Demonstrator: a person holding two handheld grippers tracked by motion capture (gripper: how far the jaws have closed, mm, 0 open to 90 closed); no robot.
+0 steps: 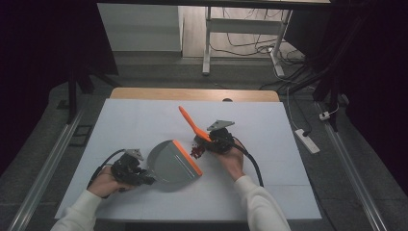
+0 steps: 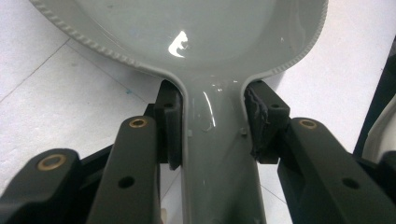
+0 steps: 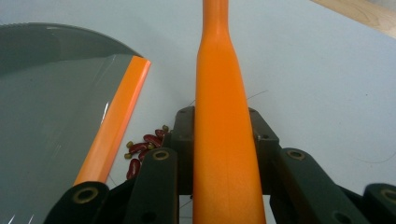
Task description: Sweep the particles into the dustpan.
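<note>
We are clamping the left gripper (image 1: 144,179) on the grey dustpan (image 1: 169,162), its jaws pressing both sides of the pan's narrow handle, as the left gripper view shows where the pads (image 2: 172,122) are pinching the neck (image 2: 212,140) just below the wide scoop. We are closing the right gripper (image 1: 208,141) on the orange handle of the brush (image 1: 191,124); in the right gripper view the handle (image 3: 219,121) is running straight up between the two jaws, squeezed from both sides. Neither pair of jaws is standing free.

Outward from the grippers, the dustpan is lying near the middle of the table (image 1: 125,125), a little toward its near edge, with its orange lip (image 1: 187,158) facing the right gripper. The brush handle is slanting up toward the table's far edge. A small heap of red beans (image 1: 196,152) is sitting on the table just beside the lip, between the pan and the brush head.

We judge the sweeping as barely begun: both tools are in hand and lined up, yet the beans (image 3: 142,151) are lying outside the pan, whose grey inside is looking bare. What is left is pushing them over the lip.
</note>
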